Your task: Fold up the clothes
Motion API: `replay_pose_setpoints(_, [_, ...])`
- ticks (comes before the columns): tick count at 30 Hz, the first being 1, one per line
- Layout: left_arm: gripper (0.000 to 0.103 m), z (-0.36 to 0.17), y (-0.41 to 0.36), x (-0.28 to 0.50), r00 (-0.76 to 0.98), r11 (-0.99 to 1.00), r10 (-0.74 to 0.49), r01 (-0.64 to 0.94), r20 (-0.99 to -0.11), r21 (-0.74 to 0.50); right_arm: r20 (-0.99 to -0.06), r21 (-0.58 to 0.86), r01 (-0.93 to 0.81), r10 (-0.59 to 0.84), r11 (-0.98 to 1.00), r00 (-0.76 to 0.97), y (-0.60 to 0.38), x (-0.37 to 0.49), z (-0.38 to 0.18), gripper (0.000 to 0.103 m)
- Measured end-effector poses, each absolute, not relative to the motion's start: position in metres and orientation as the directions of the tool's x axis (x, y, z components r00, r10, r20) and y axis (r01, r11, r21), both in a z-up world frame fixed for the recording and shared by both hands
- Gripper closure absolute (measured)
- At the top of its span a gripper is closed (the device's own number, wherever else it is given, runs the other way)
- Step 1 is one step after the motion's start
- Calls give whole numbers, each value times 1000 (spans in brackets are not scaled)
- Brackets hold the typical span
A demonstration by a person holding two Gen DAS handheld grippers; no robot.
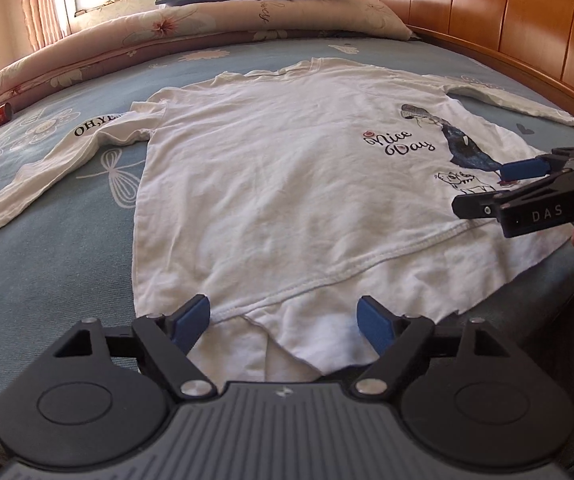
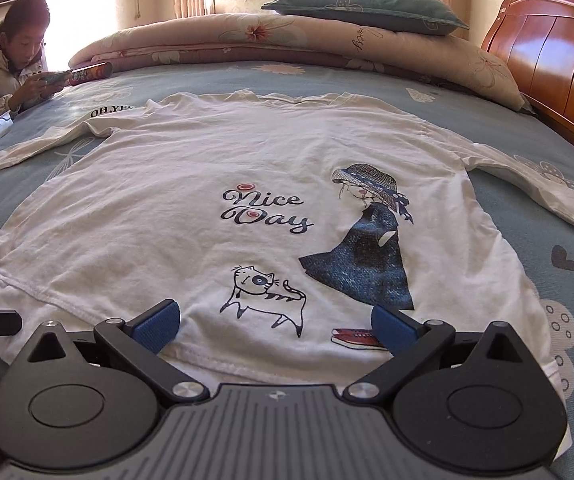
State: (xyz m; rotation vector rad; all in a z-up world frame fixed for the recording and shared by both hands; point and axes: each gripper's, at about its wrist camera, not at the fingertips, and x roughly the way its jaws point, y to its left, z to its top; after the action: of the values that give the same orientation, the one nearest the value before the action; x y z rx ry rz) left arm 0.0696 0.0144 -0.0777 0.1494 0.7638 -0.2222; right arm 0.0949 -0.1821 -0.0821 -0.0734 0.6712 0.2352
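Both pairs of blue-padded fingers stand apart with nothing pinched between them. On the left gripper (image 1: 285, 318) the jaws are spread wide over the near hem, pads clear of the cloth as far as its own view shows. The right gripper (image 2: 277, 326) is likewise spread, hovering above the hem just below the cat print (image 2: 265, 294).

A white long-sleeved shirt (image 1: 287, 184) lies front up and flat on the blue flowered bedsheet (image 1: 47, 240), both sleeves stretched outward, collar toward the rolled quilt (image 1: 167, 28) and hem toward the cameras. No fold shows yet, so I judge this to be the opening step: the garment is laid out and the first grasp is not yet made.

Next, each gripper probably needs to come down to a hem corner or side edge and close on both layers. The left one sits near the left corner; the right one sits well inside its edge and would likely have to shift outward first.
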Motion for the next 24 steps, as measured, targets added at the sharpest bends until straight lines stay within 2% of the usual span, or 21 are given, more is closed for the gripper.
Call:
replay_pose_setpoints(2, [22, -69, 9, 72, 729, 961, -150, 266, -667, 75, -575, 15, -221, 189, 975, 796, -200, 82, -76, 0])
replay_pose_setpoints(4, [22, -65, -1, 82, 739, 955, -158, 283, -655, 88, -573, 28, -190, 172, 981, 801, -218, 83, -74, 0])
replay_pose_setpoints(8, [22, -68, -25, 103, 737, 940, -188, 327, -649, 99, -619, 76, -123, 143, 990, 772, -245, 93, -92, 0])
replay_pose_setpoints(11, [22, -84, -34, 108, 698, 946, -197, 320, -689, 54, -591, 68, -125, 141, 990, 794, -249, 86, -101, 0])
replay_pose_setpoints(15, [15, -93, -27, 98, 692, 957, -208, 291, -691, 3, -564, 93, -102, 137, 990, 815, -251, 82, -102, 0])
replay_pose_setpoints(19, [15, -75, -19, 109, 648, 960, -199, 278, -735, -14, -517, 148, -71, 139, 986, 844, -253, 79, -99, 0])
replay_pose_setpoints(24, [15, -34, -34, 161, 675, 959, -232, 280, -700, -48, -480, 172, -56, 134, 983, 867, -253, 78, -96, 0])
